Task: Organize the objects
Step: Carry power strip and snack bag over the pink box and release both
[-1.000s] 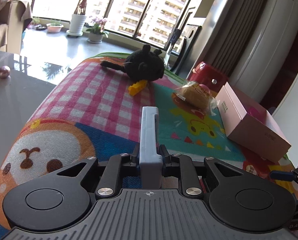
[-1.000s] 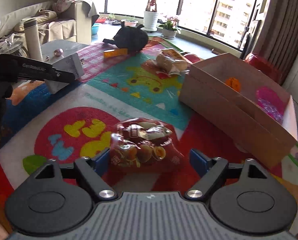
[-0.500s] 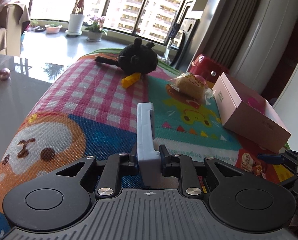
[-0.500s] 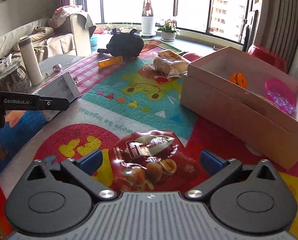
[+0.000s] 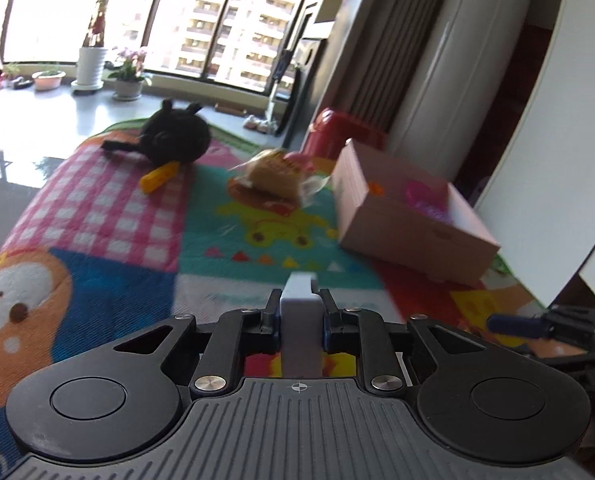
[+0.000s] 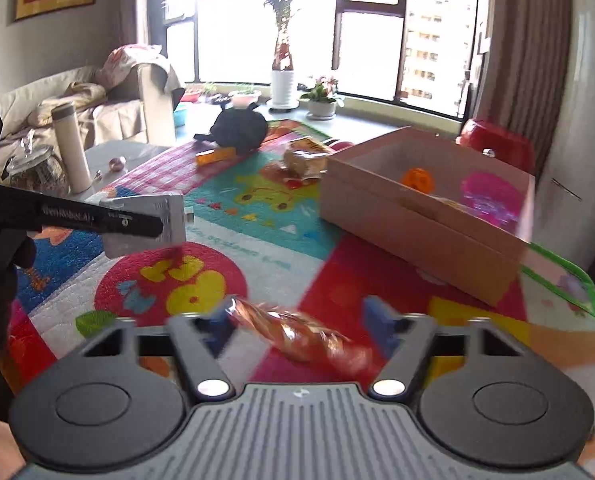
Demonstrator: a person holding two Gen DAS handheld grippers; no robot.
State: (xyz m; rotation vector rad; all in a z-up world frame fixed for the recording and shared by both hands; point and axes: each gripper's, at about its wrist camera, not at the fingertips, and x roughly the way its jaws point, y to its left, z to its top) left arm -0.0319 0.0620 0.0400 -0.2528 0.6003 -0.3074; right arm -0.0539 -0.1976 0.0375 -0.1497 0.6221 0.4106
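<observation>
My left gripper (image 5: pixel 299 310) is shut on a pale grey block (image 5: pixel 300 334) and holds it above the colourful mat. The right wrist view shows the same block (image 6: pixel 173 210) at the left, held in that left gripper (image 6: pixel 153 226). My right gripper (image 6: pixel 297 320) is closing its jaws on a red snack packet (image 6: pixel 297 338), which is crumpled between the pads and lifted off the mat. An open cardboard box (image 6: pixel 409 232) stands ahead to the right, with an orange ball (image 6: pixel 417 179) and a pink item (image 6: pixel 489 200) inside. The left wrist view shows that box (image 5: pixel 409 236) too.
A black plush toy (image 6: pixel 239 130), a yellow piece (image 6: pixel 215 156) and a wrapped bread (image 6: pixel 303 160) lie at the mat's far end. A white bottle (image 6: pixel 71 148) and a glass jar (image 6: pixel 33 168) stand on the table at left. A red stool (image 6: pixel 497 148) is behind the box.
The right gripper's jaws came in on the snack packet, which now sits crumpled and raised. The left gripper swung right with the block, bringing the box nearer the middle of its view.
</observation>
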